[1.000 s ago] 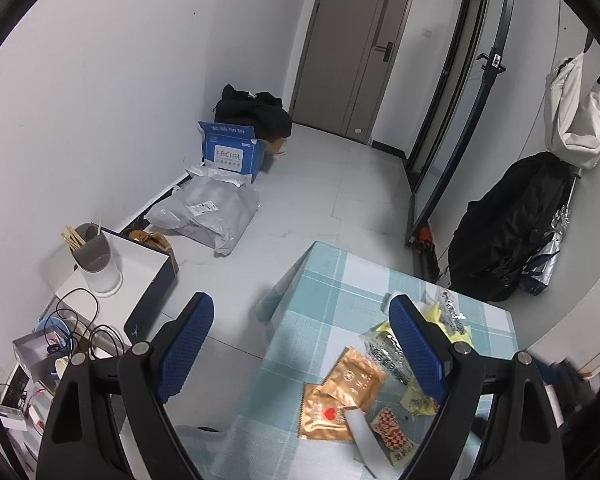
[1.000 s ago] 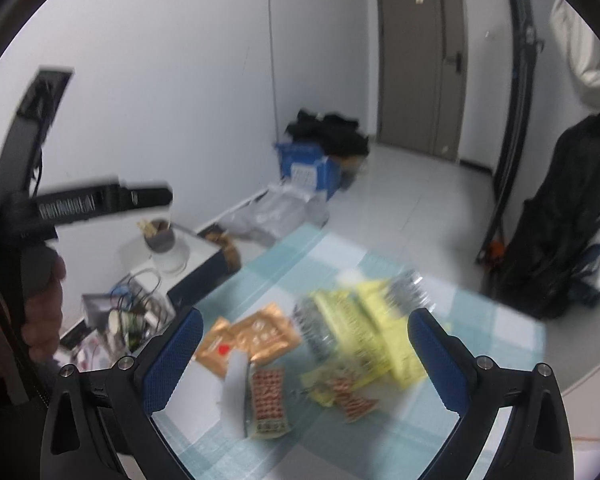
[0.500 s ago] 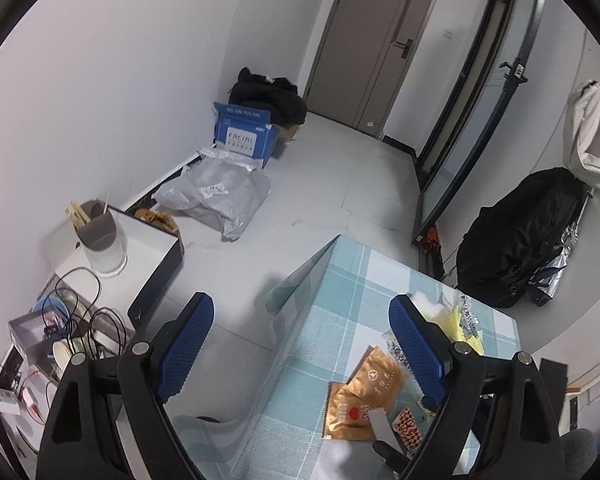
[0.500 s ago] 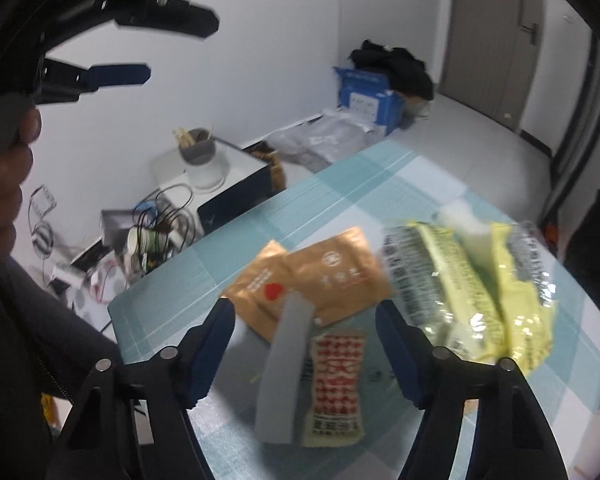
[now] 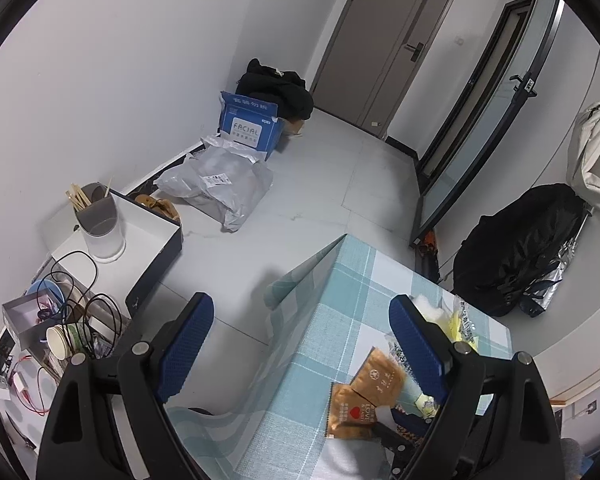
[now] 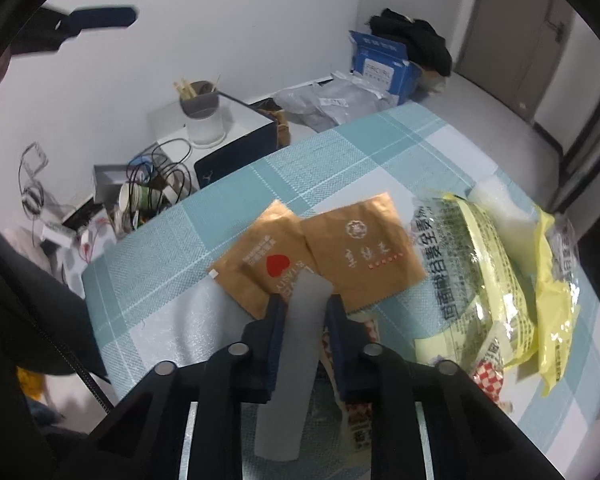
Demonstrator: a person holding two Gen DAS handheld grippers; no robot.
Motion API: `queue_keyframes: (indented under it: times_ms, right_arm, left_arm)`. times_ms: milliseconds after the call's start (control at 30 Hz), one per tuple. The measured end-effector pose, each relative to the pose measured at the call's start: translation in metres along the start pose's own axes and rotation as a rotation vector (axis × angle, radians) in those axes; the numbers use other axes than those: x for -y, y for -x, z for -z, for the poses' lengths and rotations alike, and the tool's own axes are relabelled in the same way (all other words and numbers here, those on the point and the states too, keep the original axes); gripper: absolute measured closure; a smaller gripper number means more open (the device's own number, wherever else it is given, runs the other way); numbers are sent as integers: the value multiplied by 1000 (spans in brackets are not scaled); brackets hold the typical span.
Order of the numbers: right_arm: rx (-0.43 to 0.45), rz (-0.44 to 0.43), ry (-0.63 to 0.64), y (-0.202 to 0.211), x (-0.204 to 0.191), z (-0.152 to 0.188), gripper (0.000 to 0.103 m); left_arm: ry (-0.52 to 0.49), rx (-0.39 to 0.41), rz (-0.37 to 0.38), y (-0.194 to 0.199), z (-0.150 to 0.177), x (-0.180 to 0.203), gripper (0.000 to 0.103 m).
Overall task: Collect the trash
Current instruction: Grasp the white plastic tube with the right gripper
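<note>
The checked worktop fills the frame's middle, with crinkly yellow wrappers right and two brown sachets at centre. At lower centre the right gripper is clamped mid-length on a grey strip that looks light and bendy. The left gripper hangs wide apart, empty.

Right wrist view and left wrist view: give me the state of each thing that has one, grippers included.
right gripper: shut on the grey strip.
grey strip: clamped between the fingers, its tip over the brown packets.
left gripper: open, holding nothing.
brown packets: flat on the tablecloth, overlapping.
yellow wrapper: crumpled, lying on the tablecloth.
blue carton: flaps open, on the floor.
door: closed.
</note>
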State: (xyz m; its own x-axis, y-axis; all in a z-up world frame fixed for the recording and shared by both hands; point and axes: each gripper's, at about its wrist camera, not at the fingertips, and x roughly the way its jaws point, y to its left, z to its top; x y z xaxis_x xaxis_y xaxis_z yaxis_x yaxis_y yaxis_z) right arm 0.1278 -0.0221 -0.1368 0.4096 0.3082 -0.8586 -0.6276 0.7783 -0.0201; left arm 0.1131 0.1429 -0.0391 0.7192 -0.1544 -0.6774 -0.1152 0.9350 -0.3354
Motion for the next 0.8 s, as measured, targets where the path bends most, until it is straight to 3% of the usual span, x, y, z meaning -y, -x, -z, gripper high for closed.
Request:
queue_keyframes:
  times_ms: [433,800]
  right_arm:
    - [111,-78,-164,54,25,10,91]
    - [221,-58,-282,115,59,38,91]
  left_arm:
    - [-31,-15,19,-2,5,11,16]
    - [-167,-182,71,-29,34,49,16]
